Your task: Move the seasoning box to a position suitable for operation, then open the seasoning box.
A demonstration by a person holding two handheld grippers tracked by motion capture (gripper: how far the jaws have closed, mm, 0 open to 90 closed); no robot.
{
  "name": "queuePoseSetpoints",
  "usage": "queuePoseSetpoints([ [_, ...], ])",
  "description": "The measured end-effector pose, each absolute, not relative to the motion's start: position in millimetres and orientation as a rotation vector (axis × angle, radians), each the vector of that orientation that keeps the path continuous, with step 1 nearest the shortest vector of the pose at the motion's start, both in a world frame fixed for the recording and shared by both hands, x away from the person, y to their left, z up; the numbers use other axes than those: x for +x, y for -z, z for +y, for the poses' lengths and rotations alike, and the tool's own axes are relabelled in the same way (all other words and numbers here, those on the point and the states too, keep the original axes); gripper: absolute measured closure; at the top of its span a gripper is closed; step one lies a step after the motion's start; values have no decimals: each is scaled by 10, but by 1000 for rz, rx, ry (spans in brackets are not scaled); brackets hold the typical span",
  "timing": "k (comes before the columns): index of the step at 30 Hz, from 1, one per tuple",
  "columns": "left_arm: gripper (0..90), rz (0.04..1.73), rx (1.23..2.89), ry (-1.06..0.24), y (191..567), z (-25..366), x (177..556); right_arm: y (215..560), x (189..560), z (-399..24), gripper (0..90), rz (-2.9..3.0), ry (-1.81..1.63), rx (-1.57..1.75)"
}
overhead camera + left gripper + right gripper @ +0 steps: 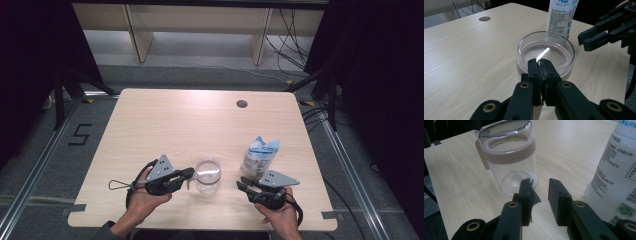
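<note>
Though see-thru, cylindrical jar [208, 175] w/ beige band

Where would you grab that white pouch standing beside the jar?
Probably across the upper body of the white pouch, coming level from the person's side with the right gripper: it stands upright, looks soft and narrows toward the top, and the jar stands clear.

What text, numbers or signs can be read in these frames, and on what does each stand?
"5": black tape mark on the floor left of the table.
White and blue pouch: dense small print and a barcode in both gripper views, too small and blurred to read.
Same pouch, green mark low on its side: too blurred to read.
Clear jar: no text.
</note>
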State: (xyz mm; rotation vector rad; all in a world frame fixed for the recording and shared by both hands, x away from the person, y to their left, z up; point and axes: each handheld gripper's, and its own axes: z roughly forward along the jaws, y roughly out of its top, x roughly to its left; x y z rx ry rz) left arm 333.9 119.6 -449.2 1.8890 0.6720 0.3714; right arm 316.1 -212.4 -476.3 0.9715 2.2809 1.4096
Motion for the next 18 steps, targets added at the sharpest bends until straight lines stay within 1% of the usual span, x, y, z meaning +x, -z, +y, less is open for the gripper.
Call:
queuePoseSetpoints([
  [4, 864, 674, 1881, -362, 4495, 1188, 3352, 4764, 3151, -2109, 777, 2257, -1417, 934],
  [15, 864, 676, 1874, -376, 4502, 1205, 3321, 4764, 3155, -2084, 783, 2278, -1414, 914],
  [18, 863, 686, 1874, -376, 4498, 1206, 3306, 4766, 3161, -2072, 785, 2284, -1411, 953],
])
